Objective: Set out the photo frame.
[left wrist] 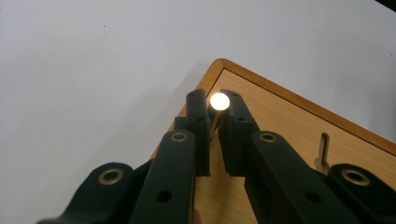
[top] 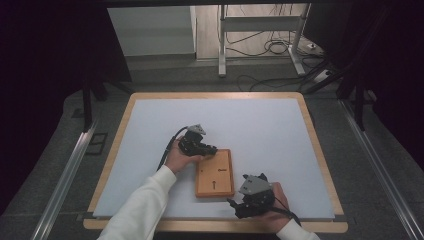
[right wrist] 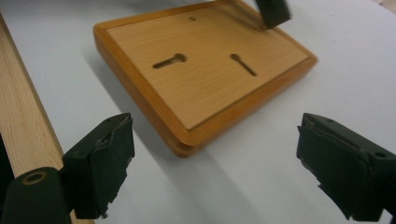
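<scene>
A wooden board (top: 216,175) with two keyhole slots (right wrist: 169,60) lies flat on the pale mat (top: 225,120). My left gripper (top: 211,149) reaches over the board's far left corner (left wrist: 224,70). Its jaws are shut on a thin pin with a bright round head (left wrist: 218,101) that stands upright between them. In the right gripper view the left gripper's jaw tip (right wrist: 273,11) hangs over the board's far corner. My right gripper (top: 237,202) rests near the table's front edge, just right of the board (right wrist: 205,60). This right gripper (right wrist: 215,140) is wide open and holds nothing.
The mat covers a table with a wooden rim (right wrist: 23,130), which runs close beside the right gripper. Beyond the table are metal desk legs (top: 222,45) and cables on the floor (top: 270,47). Aluminium rails (top: 65,175) flank both sides.
</scene>
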Demonstrator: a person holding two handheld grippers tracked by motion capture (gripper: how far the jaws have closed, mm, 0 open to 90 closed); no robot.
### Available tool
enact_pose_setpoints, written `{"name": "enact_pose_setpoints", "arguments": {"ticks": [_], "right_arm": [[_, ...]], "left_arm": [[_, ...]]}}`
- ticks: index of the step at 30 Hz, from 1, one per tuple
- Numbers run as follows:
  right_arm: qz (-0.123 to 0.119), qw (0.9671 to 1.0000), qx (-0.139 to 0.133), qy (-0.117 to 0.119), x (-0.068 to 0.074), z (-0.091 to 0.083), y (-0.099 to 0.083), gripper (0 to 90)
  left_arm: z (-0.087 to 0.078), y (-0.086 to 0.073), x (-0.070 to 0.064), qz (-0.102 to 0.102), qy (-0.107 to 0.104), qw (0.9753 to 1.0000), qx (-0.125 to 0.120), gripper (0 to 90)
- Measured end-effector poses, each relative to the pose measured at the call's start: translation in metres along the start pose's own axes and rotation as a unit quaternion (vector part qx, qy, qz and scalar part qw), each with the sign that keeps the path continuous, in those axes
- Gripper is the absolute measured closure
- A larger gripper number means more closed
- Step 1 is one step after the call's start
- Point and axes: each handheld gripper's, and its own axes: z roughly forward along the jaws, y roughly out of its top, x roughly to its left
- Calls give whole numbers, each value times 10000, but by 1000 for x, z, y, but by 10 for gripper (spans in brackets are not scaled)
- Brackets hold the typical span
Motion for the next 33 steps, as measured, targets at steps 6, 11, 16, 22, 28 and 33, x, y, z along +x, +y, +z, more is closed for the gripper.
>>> {"name": "enact_pose_setpoints", "arguments": {"ticks": [6, 11, 16, 22, 28, 33], "right_arm": [[-338, 9989, 278, -179, 11, 18, 5, 101], [-653, 9961, 396, -433, 16, 31, 11, 102], [-928, 9919, 440, -742, 19, 41, 12, 128], [-1316, 9858, 228, -1016, 24, 40, 16, 190], [-1420, 9831, -27, -1153, 20, 34, 28, 293], [-1439, 9830, -60, -1138, 13, 35, 36, 373]], "left_arm": [[0, 2, 3, -85, -88, 9999, 39, 835], [0, 3, 6, -167, -147, 9997, 76, 836], [0, 3, 6, -173, -132, 9997, 74, 836], [0, 4, 2, -54, 54, 10000, 44, 842], [1, 5, 4, -95, 180, 9998, -16, 840], [1, 5, 4, -84, 223, 9997, -18, 820]]}}
